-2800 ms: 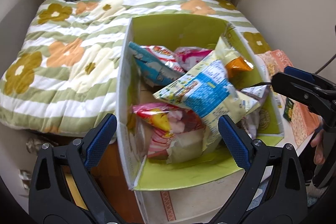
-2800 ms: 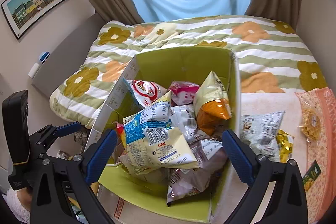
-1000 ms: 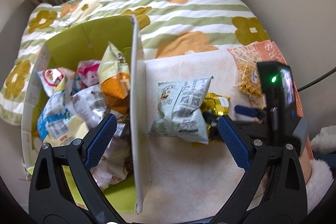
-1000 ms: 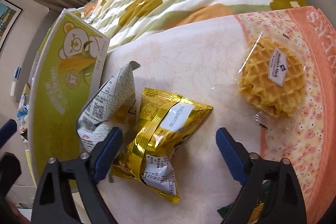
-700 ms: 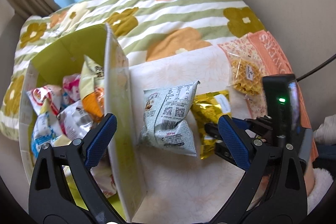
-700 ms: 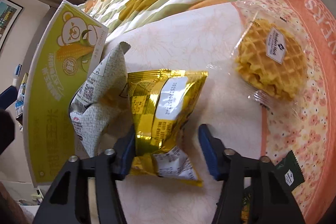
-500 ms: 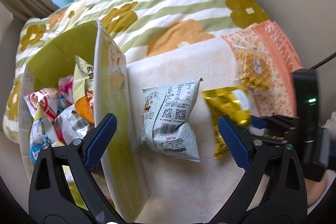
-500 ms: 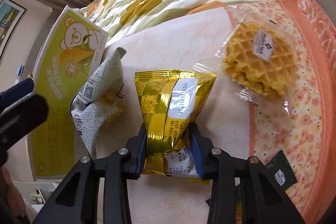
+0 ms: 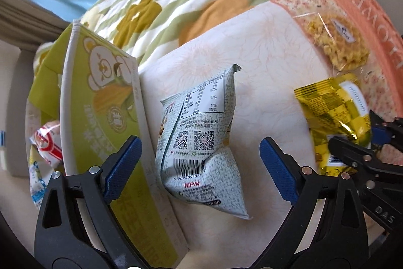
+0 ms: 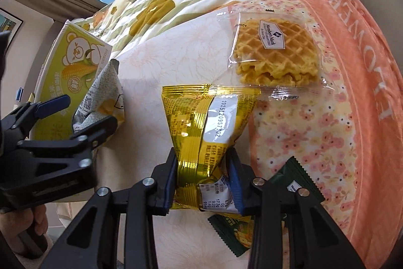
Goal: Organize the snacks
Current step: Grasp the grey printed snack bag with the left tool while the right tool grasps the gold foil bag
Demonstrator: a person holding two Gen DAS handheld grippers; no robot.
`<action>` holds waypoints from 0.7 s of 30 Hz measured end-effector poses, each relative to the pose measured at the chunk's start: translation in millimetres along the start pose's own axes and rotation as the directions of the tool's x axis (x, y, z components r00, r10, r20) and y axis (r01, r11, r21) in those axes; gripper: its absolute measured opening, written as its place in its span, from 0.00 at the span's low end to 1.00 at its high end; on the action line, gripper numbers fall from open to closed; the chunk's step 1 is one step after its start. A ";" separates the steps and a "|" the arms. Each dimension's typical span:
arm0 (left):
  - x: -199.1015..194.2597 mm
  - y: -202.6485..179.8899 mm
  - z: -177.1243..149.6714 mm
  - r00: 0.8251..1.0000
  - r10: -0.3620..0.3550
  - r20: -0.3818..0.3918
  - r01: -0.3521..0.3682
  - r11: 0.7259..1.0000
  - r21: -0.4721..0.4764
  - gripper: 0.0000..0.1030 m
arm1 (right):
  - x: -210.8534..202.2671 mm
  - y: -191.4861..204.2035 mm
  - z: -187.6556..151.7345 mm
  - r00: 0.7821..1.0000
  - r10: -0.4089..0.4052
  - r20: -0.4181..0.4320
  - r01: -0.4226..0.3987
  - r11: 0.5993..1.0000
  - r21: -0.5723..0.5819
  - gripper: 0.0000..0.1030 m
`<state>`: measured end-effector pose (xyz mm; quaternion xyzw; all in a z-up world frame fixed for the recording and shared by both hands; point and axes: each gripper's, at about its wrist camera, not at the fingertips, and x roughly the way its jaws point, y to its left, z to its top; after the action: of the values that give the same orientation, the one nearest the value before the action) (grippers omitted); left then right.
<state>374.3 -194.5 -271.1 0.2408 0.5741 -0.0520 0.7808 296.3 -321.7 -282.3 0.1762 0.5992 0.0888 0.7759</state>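
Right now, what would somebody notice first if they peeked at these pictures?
Probably the shiny gold bag, pinched at its lower end by the right gripper in the middle of the table. Next, the pale speckled bag lying between the closing fingers of the left gripper, which aren't touching it, beside the green box. A wrapped waffle sits further back on the pink flowery cloth.

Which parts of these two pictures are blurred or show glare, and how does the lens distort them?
Left wrist view: the gold packet and waffle packet at right are smeared, the grey-white bag is sharper; fisheye bends the green box edge. Right wrist view: sharp overall, with glare on the gold foil and on the waffle's clear wrapper; dark corners in both.
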 end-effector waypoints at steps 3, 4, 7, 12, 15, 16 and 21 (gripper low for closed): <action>7.1 -9.3 1.1 1.000 0.013 -0.020 -0.012 1.000 0.023 0.76 | -0.4 -2.0 -0.3 1.000 0.004 0.001 -0.004 1.000 -0.003 0.33; 7.9 -13.3 1.0 0.999 0.034 -0.016 -0.033 0.999 0.039 0.76 | 0.3 -1.8 0.3 1.000 0.006 0.002 -0.006 1.000 -0.003 0.33; 12.9 -15.7 0.6 0.998 0.055 -0.027 -0.054 0.998 0.045 0.76 | -0.6 -2.5 -0.1 1.000 0.008 0.001 -0.008 1.000 -0.003 0.33; 29.3 -11.7 3.0 0.994 0.090 -0.069 -0.088 0.995 0.037 0.76 | -1.2 -2.3 -1.0 1.000 0.009 -0.002 -0.009 1.000 -0.011 0.33; 36.4 -10.7 3.2 0.992 0.097 -0.081 -0.094 0.995 0.036 0.73 | -3.2 -3.4 -3.4 1.000 0.010 -0.002 -0.010 1.000 -0.017 0.33; 37.5 -10.1 2.6 0.992 0.098 -0.081 -0.096 0.995 0.034 0.70 | -3.4 -3.5 -3.8 1.000 0.011 -0.002 -0.011 1.000 -0.017 0.33; 31.1 -6.1 -1.6 0.996 0.072 -0.051 -0.071 0.997 0.029 0.49 | -3.6 -4.3 -4.1 1.000 0.013 -0.003 -0.013 1.000 -0.019 0.33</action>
<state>381.2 -193.1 -302.0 0.2731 0.5846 -0.0256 0.7635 291.1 -326.2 -281.6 0.1725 0.5985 0.0997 0.7760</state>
